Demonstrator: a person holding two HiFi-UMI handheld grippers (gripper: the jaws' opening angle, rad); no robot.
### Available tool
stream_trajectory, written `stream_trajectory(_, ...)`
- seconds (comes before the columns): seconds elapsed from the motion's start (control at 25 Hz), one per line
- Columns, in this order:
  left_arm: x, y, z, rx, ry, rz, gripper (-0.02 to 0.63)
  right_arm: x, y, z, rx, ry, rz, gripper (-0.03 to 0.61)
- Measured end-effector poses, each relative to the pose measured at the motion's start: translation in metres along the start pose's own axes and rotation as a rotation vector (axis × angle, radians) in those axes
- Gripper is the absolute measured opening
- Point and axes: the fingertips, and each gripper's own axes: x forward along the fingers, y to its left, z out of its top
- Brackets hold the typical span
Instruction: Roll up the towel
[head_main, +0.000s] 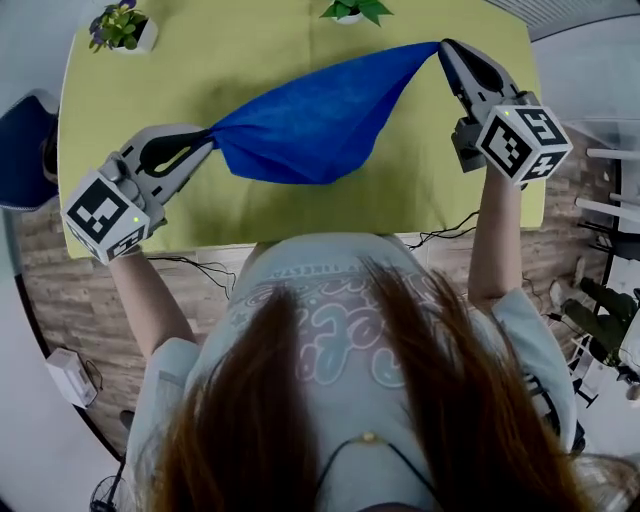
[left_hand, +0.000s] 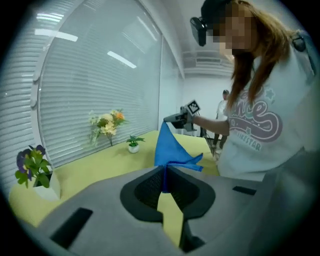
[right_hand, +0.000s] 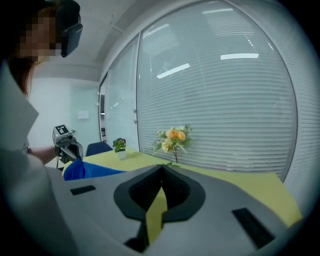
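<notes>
- From the head view, the blue towel (head_main: 315, 120) hangs stretched between the two grippers above the yellow-green table (head_main: 420, 180). Its lower edge sags towards the tabletop, and I cannot tell whether it touches.
- The left gripper (head_main: 207, 137) pinches one corner at the near left, and the right gripper (head_main: 443, 47) holds the opposite corner at the far right.
- The left gripper view confirms its grip: the jaws are closed on a thin strip of blue cloth (left_hand: 170, 147), which rises to the other gripper.
- The right gripper view shows its jaws pressed together with no cloth visible between them. Only the head view shows the corner running into its tips.
- The gripper views alone show a bouquet (right_hand: 172, 140) by the window blinds.
- A blue chair (head_main: 20, 150) stands at the table's left end.
</notes>
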Motion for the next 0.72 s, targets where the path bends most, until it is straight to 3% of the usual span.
stream_trajectory(0.12, 0.022, 0.024, -0.012, -0.035, -0.003, 0.02, 0.028, 0.031, -0.019, -0.025, -0.025, 0.064, -0.043, 0.005)
stream_trajectory(0.32, 0.055, 0.064, -0.048, -0.015, 0.156, 0.186, 0.035, 0.077, -0.044, -0.07, -0.064, 0.127, -0.16, 0.014)
stream_trajectory(0.4, 0.051, 0.082, -0.052, -0.013, 0.162, 0.288, 0.094, 0.078, -0.047, -0.078, -0.059, 0.12, -0.183, 0.113)
stream_trajectory(0.44, 0.046, 0.089, -0.054, -0.014, 0.163, 0.334, 0.146, 0.074, -0.045, -0.079, -0.046, 0.104, -0.179, 0.124)
stream_trajectory(0.52, 0.032, 0.096, -0.057, -0.013, 0.165, 0.398, 0.174, 0.059, -0.028, -0.078, -0.027, 0.06, -0.113, 0.123)
stream_trajectory(0.56, 0.026, 0.096, -0.06, -0.016, 0.167, 0.409, 0.176, 0.049, -0.011, -0.078, -0.037, 0.046, -0.038, 0.122)
stream_trajectory(0.72, 0.019, 0.069, -0.087, -0.026, 0.265, 0.31, 0.176, 0.008, 0.084, -0.113, -0.229, 0.155, 0.332, 0.11)
